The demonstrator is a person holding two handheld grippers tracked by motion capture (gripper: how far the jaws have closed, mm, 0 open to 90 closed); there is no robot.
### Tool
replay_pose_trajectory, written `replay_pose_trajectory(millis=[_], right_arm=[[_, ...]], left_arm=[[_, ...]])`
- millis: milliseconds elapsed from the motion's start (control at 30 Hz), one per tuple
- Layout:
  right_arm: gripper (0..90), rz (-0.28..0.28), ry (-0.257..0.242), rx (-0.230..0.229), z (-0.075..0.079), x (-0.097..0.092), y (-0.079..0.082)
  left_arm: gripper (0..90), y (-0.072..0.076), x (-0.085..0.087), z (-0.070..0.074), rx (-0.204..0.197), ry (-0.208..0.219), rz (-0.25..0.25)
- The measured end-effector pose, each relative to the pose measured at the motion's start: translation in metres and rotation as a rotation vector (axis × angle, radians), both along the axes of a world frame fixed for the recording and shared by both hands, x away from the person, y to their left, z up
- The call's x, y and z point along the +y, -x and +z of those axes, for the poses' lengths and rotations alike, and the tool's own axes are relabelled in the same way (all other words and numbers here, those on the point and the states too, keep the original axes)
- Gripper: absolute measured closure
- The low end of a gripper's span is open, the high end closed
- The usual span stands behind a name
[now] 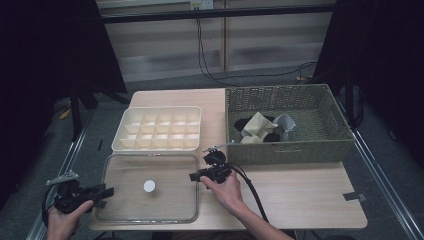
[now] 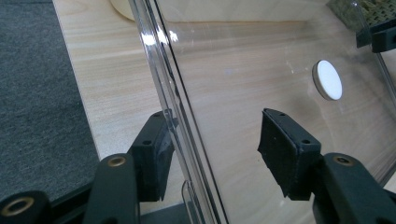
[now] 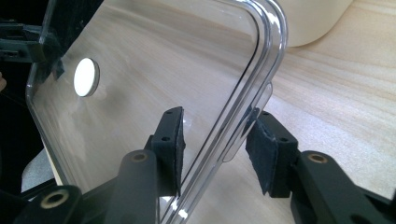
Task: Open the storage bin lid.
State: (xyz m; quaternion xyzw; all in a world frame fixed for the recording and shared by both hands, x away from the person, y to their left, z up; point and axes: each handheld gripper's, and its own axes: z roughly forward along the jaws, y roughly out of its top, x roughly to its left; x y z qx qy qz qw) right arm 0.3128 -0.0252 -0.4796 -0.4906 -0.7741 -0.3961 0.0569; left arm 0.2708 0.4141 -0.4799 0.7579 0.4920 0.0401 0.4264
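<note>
At the near edge of the table (image 1: 300, 200), both hands reach inward toward a clear lid (image 1: 150, 210) lying flat on the wood, in front of a cream divided tray (image 1: 130, 144). The left gripper (image 1: 102, 192) straddles the lid's left rim, jaws spread. The right gripper (image 1: 197, 176) straddles its right rim, also spread, pads clear. A white round knob (image 1: 149, 186) sits at the lid's middle.
</note>
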Motion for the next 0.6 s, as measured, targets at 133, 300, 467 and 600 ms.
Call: replay_pose_trajectory(millis=[133, 300, 467, 600], right_arm=[[56.1, -0.002, 0.010, -0.014, -0.003, 0.001, 0.000], [52.8, 0.014, 0.038, -0.012, -0.005, 0.003, -0.001], [51.0, 0.018, 0.048, 0.006, -0.009, 0.004, -0.004], [47.4, 0.020, 0.062, 0.003, -0.012, 0.005, -0.004]], left_arm=[[41.4, -0.005, -0.004, -0.005, 0.025, -0.028, -0.004], [39.1, -0.008, -0.005, -0.010, 0.050, -0.042, 0.000], [38.4, -0.012, -0.006, -0.014, 0.067, -0.044, -0.001], [35.9, -0.012, -0.009, -0.014, 0.057, -0.051, 0.002]])
